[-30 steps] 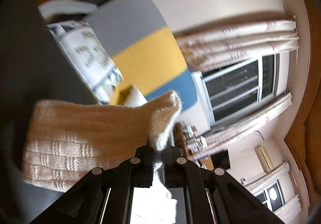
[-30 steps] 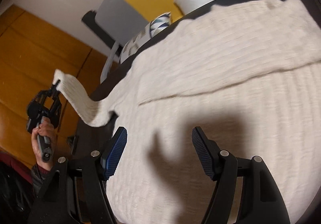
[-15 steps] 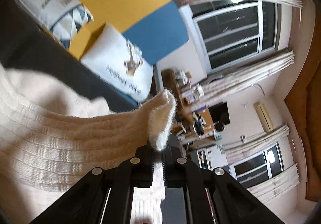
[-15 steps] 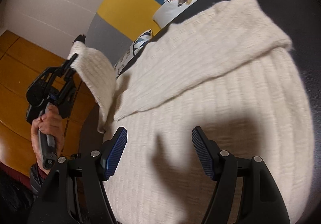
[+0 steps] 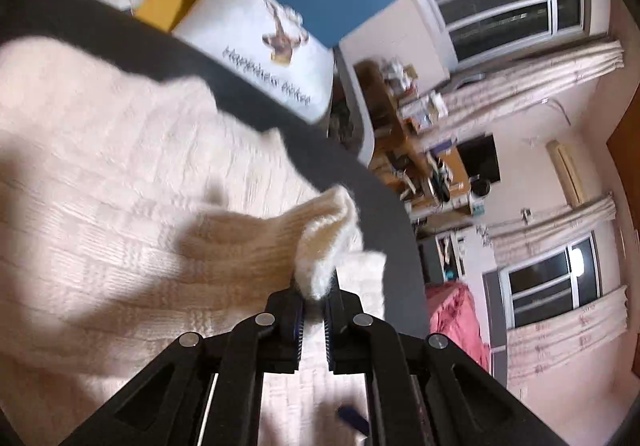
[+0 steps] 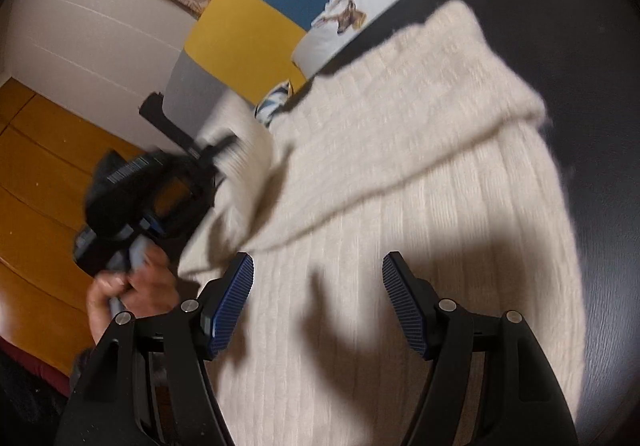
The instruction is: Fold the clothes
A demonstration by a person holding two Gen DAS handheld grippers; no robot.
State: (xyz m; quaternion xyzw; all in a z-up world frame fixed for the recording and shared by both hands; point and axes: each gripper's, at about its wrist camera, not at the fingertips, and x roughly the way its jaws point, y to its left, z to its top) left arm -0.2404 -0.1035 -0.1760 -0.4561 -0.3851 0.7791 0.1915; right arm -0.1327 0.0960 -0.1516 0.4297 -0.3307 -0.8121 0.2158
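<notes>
The left gripper (image 5: 314, 312) pinches the sweater's (image 6: 400, 174) sleeve cuff (image 5: 324, 242), maybe loosely. The right gripper (image 6: 316, 298) is wide open, empty. Soft, floppy knit; grab edges.

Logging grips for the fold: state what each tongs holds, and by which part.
Left tongs pinch the cream knit sweater by its sleeve cuff. Right tongs are open, holding nothing.
</notes>
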